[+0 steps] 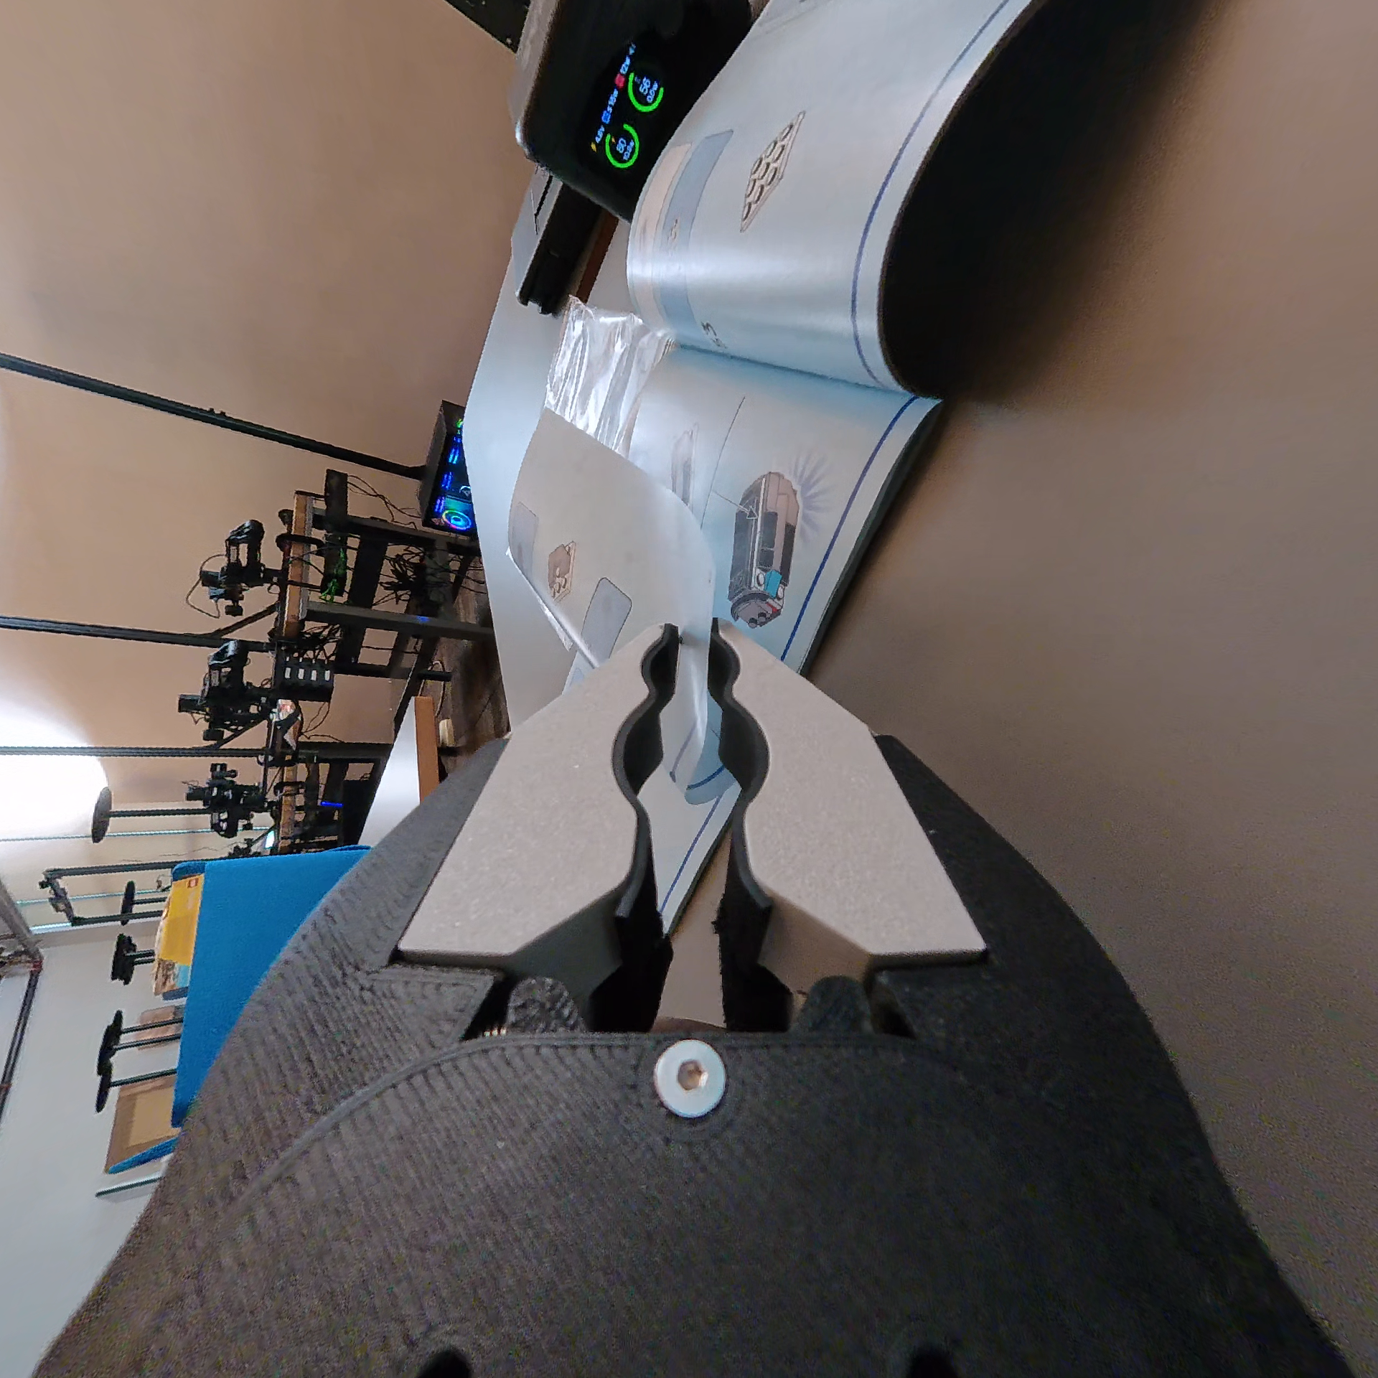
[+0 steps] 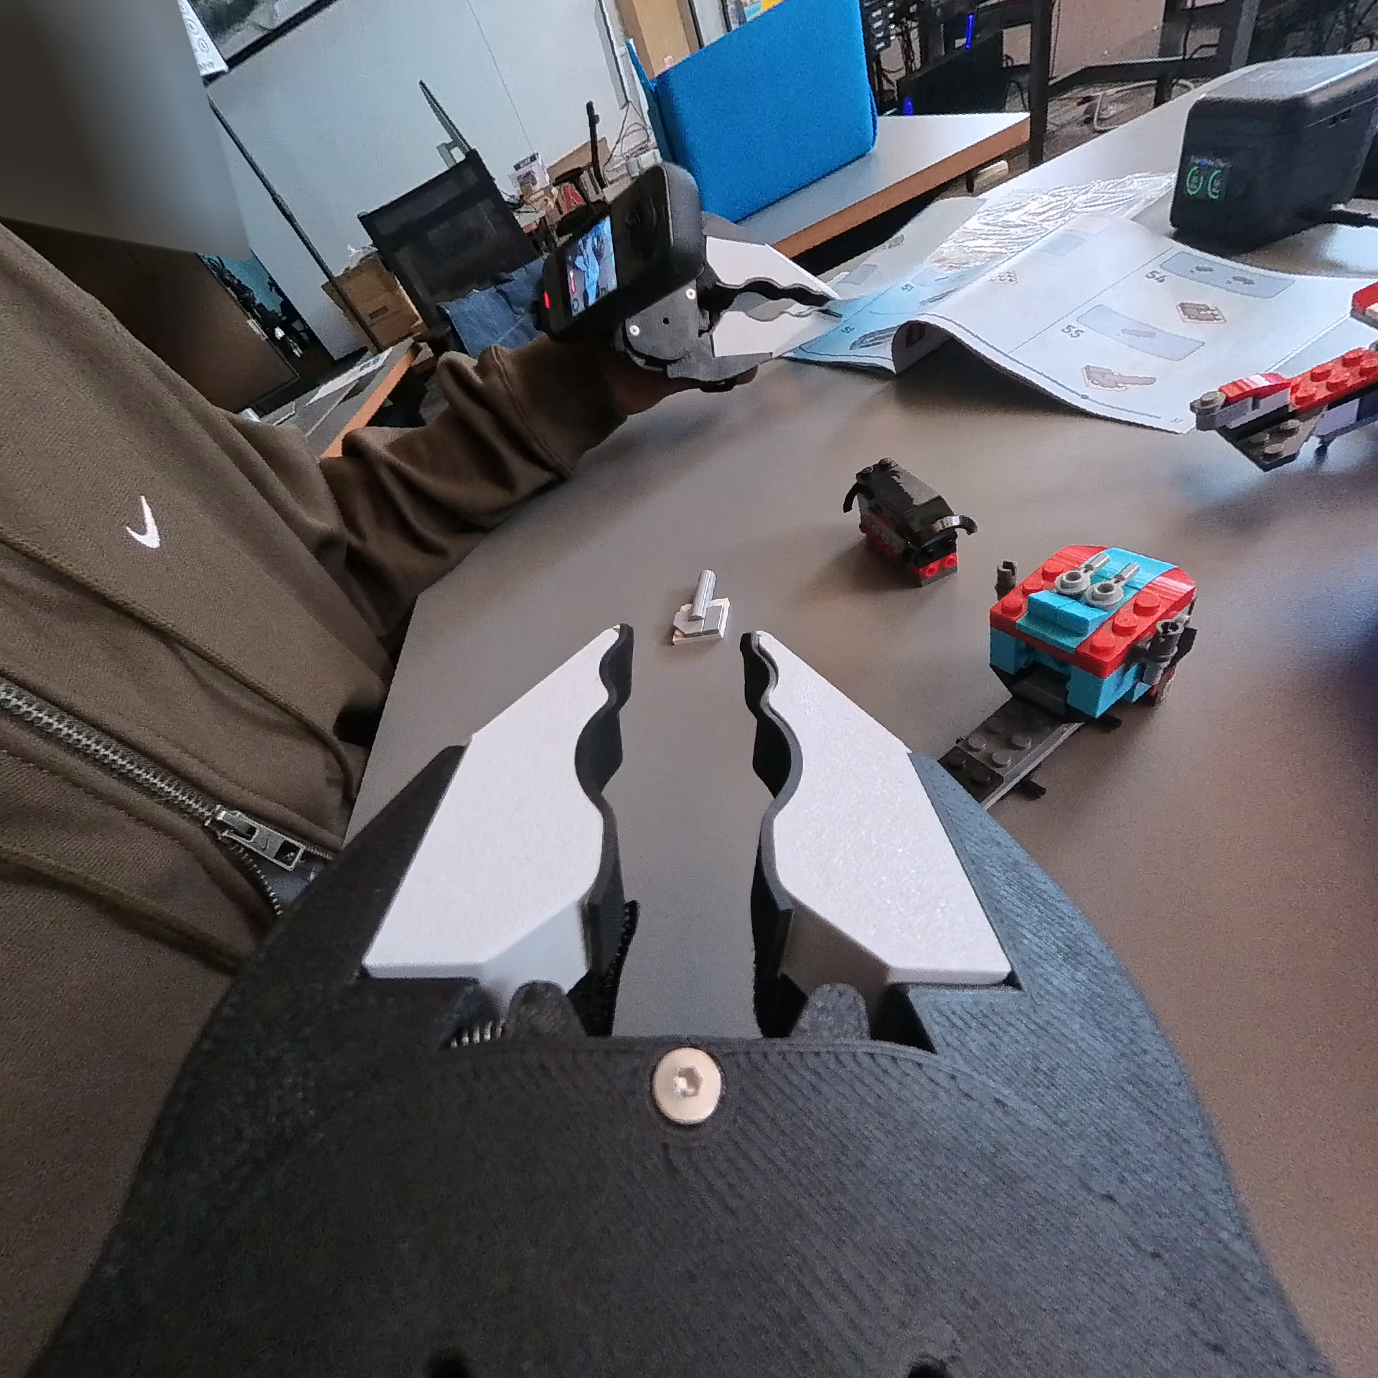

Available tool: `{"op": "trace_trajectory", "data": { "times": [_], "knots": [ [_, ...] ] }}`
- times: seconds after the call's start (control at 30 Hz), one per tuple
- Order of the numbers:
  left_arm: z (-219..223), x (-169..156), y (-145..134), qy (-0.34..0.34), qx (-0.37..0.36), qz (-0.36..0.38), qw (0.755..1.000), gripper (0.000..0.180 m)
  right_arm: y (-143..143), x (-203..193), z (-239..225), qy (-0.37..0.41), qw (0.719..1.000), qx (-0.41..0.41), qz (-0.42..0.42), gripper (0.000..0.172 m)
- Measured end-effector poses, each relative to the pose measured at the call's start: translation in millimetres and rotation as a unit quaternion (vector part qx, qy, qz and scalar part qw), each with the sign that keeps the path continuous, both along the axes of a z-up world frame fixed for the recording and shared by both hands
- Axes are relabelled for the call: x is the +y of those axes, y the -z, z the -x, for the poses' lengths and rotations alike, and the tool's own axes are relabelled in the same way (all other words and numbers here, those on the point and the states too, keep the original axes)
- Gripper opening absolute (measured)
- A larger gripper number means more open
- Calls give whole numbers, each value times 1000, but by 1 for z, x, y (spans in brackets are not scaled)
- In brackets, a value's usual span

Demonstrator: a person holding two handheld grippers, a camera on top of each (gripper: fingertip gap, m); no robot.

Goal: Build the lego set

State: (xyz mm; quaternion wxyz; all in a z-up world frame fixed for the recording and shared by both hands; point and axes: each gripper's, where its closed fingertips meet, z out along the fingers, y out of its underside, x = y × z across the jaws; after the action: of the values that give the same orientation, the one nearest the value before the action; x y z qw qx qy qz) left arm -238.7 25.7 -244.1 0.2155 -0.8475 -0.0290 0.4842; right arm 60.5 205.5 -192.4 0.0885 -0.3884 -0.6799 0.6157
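Observation:
My left gripper [image 1: 697, 634] is shut on a page [image 1: 619, 522] of an open instruction booklet [image 1: 783, 298]. The page is lifted and curls up from the booklet, and it runs between my fingertips. The right wrist view shows this gripper [image 2: 816, 302] at the booklet's [image 2: 1081, 328] near edge with the page raised. My right gripper [image 2: 686, 641] is open and empty, low over the grey table [image 2: 746, 447]. A small grey and white brick piece [image 2: 701, 615] lies on the table just beyond its fingertips, apart from them.
A black and red brick model [image 2: 906, 529] and a blue and red one on a dark plate [image 2: 1089, 634] stand to the right. A red winged model [image 2: 1305, 403] lies farther right. A black power unit [image 2: 1268, 149] and a clear bag [image 1: 596, 365] lie behind the booklet. A person's sleeve [image 2: 447, 447] is at the left. There is about 35 centimetres between the tips of the two grippers. From the right gripper's tips to the red winged model [image 2: 1305, 403] is close to 20 centimetres.

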Motion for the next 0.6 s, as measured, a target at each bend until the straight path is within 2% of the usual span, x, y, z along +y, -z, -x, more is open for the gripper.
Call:
{"op": "trace_trajectory", "data": {
  "times": [0.3,0.6],
  "knots": [
    [2,-2,-2,-6,-2,-11,1000,8,0,0,0,0,1000,-1,0,31],
    [-3,4,-5,8,41,43,998,7,0,-1,0,0,1000,1,-4,31]
  ]
}}
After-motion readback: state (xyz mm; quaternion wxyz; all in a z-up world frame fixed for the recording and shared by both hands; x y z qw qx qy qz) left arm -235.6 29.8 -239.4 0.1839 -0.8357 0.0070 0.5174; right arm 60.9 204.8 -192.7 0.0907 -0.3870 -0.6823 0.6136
